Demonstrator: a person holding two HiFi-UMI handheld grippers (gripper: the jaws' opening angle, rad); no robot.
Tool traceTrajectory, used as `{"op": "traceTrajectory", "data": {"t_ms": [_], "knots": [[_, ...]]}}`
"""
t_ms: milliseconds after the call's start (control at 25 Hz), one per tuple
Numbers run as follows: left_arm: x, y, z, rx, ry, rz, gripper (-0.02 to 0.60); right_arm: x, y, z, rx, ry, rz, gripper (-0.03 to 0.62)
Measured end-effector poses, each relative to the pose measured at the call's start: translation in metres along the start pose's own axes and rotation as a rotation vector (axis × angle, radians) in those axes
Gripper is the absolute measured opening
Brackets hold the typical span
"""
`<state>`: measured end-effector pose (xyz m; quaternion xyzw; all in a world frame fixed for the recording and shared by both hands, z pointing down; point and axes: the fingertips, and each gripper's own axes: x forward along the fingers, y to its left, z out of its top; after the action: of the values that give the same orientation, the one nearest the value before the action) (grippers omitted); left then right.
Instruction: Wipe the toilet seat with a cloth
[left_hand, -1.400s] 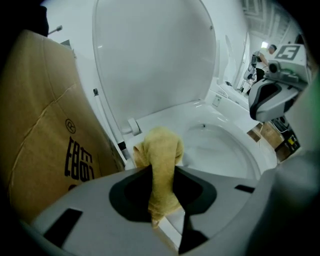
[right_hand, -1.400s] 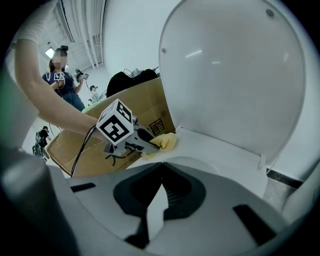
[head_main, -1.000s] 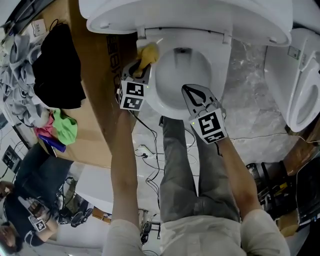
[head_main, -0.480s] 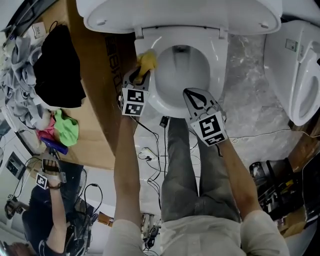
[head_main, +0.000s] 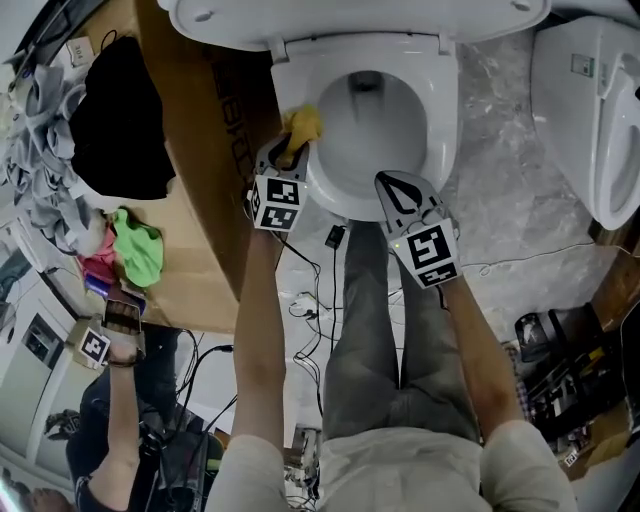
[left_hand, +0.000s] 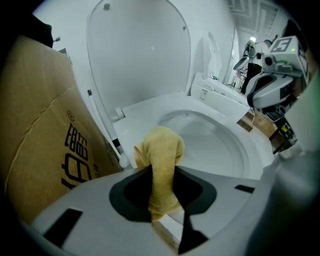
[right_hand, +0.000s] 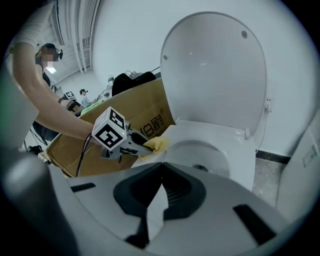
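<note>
L: my left claw (left_hand: 161, 184) is clenched on the yellow cloth (left_hand: 159, 150) | cloth sits on the left rim of the toilet seat (head_main: 441, 118), just beside the cardboard box (head_main: 200, 160) | R: my right claw (right_hand: 160, 177) is pinched closed on nothing, over the seat's front edge | lid (right_hand: 212, 65) stands upright

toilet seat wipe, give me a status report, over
Left gripper shut on yellow cloth, cloth on the toilet seat beside the cardboard box. Right gripper shut, empty, at the seat's front. Lid up, nothing in the way.
</note>
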<state>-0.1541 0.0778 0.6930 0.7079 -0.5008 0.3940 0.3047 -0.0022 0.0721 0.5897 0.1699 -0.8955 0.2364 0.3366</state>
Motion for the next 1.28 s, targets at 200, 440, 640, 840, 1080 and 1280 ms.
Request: {"op": "traceTrajectory", "data": {"t_ms": [200, 440, 640, 840, 1080, 1280], "knots": [[-0.005, -0.012, -0.01, 0.012, -0.005, -0.01, 0.12, -0.006, 0.01, -0.012, 0.02, -0.007, -0.028, 0.008], [-0.013, -0.031, -0.026, -0.019, -0.011, -0.024, 0.12, -0.013, 0.02, -0.025, 0.05, -0.016, -0.073, 0.008], [-0.019, -0.051, -0.039, -0.084, -0.022, -0.035, 0.12, -0.02, 0.025, -0.036, 0.074, -0.019, -0.113, 0.008], [-0.022, -0.072, -0.05, -0.094, -0.02, -0.065, 0.12, -0.028, 0.033, -0.046, 0.088, -0.018, -0.142, 0.008], [-0.027, -0.094, -0.06, -0.091, -0.015, -0.103, 0.12, -0.041, 0.04, -0.06, 0.113, -0.003, -0.171, 0.008], [-0.029, -0.113, -0.065, -0.101, -0.023, -0.125, 0.12, -0.05, 0.038, -0.067, 0.104, 0.009, -0.185, 0.008]]}}
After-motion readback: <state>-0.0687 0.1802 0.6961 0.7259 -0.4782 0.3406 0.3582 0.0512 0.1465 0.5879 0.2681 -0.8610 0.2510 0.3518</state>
